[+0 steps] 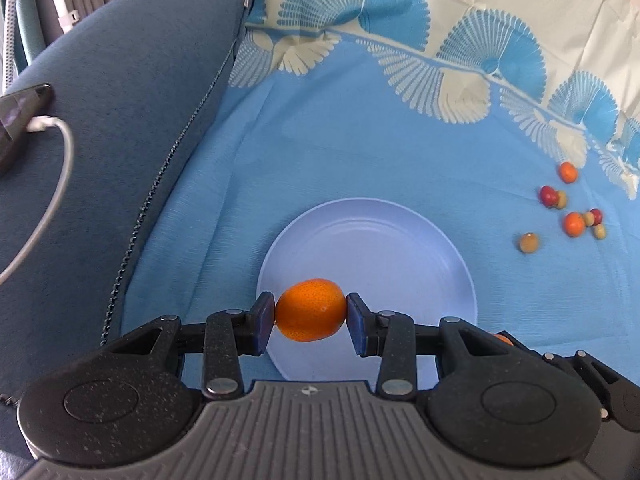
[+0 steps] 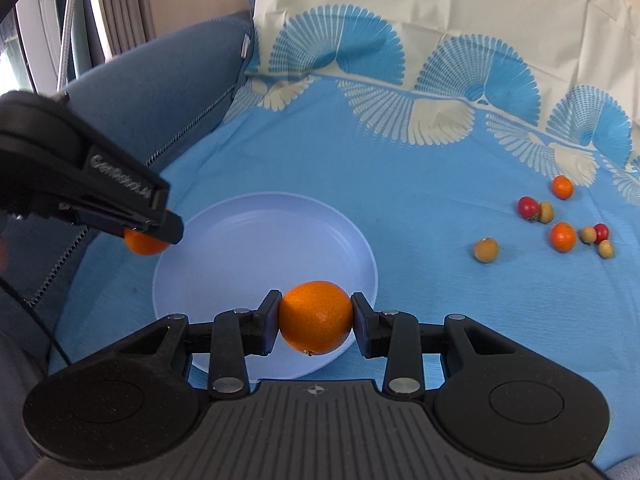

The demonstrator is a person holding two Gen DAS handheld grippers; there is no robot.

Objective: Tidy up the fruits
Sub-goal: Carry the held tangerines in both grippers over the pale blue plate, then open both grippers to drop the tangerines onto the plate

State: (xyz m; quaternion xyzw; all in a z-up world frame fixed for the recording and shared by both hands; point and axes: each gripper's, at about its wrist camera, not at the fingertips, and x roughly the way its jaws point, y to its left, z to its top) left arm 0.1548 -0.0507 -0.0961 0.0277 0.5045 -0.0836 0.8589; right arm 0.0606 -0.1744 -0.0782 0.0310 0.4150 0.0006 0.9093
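Oranges sit clamped in both hand-held grippers (image 1: 311,314) (image 2: 316,318) over plate (image 2: 248,220).

Plate (image 2: 224,240), small fruits (image 2: 486,250) on cloth (image 2: 400,200)

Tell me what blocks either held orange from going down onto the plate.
Nothing visible. The plate lies bare beneath the left gripper and right gripper, each clamping an orange; the loose fruits lie off to its right.
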